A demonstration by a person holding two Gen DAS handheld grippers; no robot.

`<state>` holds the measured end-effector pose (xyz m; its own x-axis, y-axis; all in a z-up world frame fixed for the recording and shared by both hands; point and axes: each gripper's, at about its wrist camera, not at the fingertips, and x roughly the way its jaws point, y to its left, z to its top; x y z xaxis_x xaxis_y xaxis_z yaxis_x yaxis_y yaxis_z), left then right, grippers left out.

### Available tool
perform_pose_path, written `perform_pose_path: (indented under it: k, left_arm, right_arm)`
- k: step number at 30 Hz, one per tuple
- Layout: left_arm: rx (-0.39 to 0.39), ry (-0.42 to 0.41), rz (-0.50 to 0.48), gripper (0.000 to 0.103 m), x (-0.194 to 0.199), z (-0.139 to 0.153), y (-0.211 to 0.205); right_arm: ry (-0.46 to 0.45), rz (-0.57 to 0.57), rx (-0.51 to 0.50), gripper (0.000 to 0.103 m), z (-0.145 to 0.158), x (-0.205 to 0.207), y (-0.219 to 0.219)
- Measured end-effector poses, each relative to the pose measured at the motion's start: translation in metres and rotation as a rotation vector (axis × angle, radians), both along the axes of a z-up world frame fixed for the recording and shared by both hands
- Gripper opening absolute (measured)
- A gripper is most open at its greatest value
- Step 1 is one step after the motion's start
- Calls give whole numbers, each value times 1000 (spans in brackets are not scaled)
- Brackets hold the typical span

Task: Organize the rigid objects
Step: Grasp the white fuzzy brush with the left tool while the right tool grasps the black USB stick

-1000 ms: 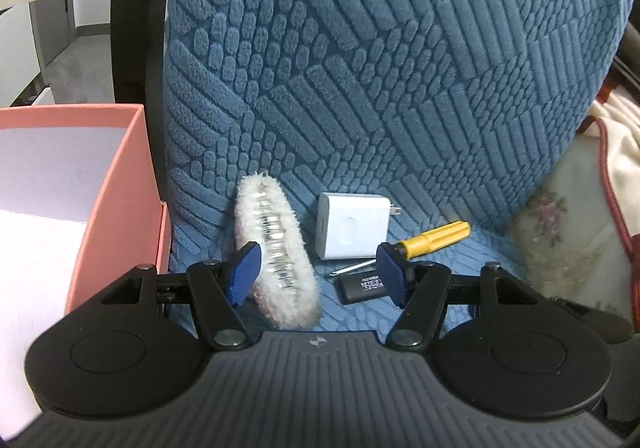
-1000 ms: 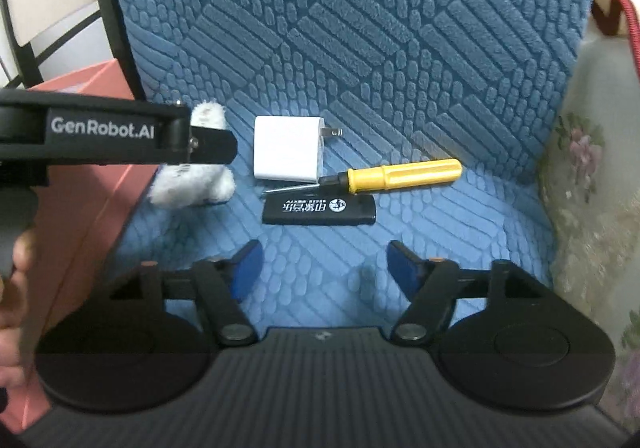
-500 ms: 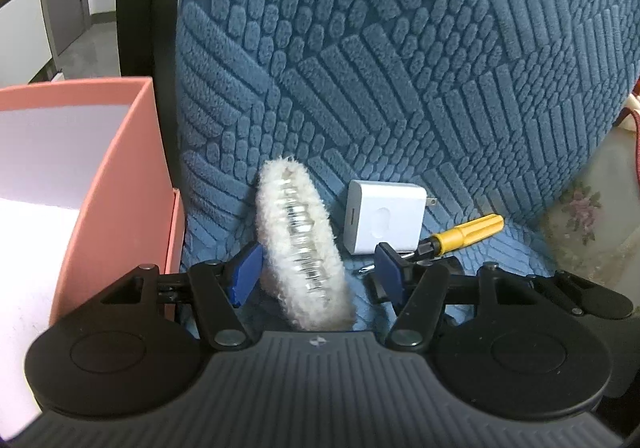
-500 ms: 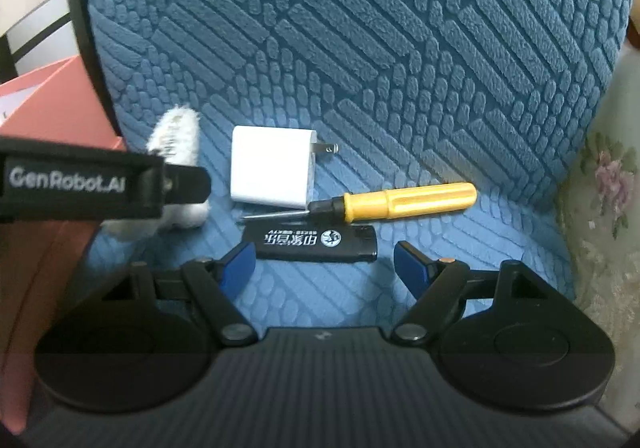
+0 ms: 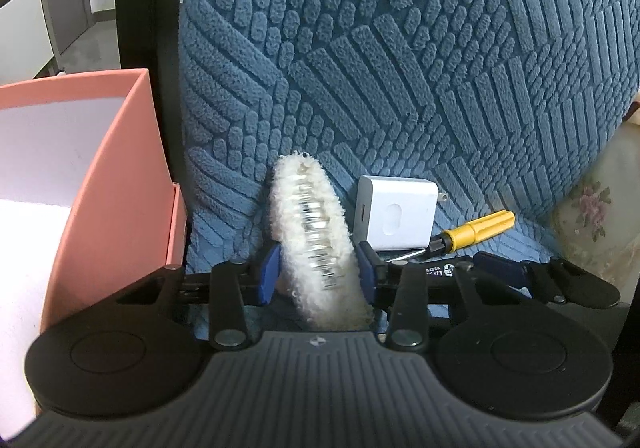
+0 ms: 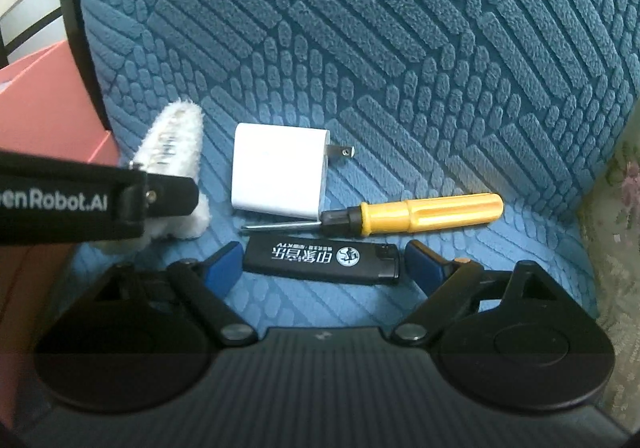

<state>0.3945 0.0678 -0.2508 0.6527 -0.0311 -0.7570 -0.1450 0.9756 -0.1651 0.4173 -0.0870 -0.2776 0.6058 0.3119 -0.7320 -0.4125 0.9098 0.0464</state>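
A white fluffy hair clip (image 5: 308,215) with a row of clear stones lies on the blue seat cover (image 5: 400,67), against the backrest. My left gripper (image 5: 317,274) is closing on it and both blue pads touch its fluffy sides. To its right lie a white plug charger (image 5: 396,213), a yellow-handled screwdriver (image 5: 476,226) and a black lighter (image 6: 320,264). In the right wrist view my right gripper (image 6: 322,251) straddles the lighter lengthwise. Its jaws are opening and the pads stand clear of both ends. The left gripper's black body (image 6: 80,199) covers part of the hair clip (image 6: 172,143).
An open pink box (image 5: 116,183) with a white inside stands left of the seat, right next to the clip. The black chair frame (image 5: 140,7) rises behind it. A floral cushion (image 6: 616,207) borders the seat on the right.
The left gripper's jaws have come together onto the fluffy clip. The right gripper has moved forward and down until the lighter lies between its fingers, which have spread wider.
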Motion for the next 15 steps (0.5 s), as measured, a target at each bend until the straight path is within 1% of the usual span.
perform_pose_path:
  k: [1,6,9,12,15]
  left_arm:
    - [1,1,-2,46,0,0,0]
    - [4,3,-10,45,-1,0,-3]
    - [8,2,-18,44,-3,-1,-4]
    - [38,2,-34,44,-6,0,-9]
    - [25,0,-40,44,-10,1,-11]
  right_arm:
    - [1,-4,0,86,0,1,1]
    - [32,-47,0,86,9,-1,-6]
    - [33,-67,-39,86,20,-10,-5]
    - [12,-75,-42,86,30,-18,-7]
    - [22,-87,-40,86,33,-21,-10]
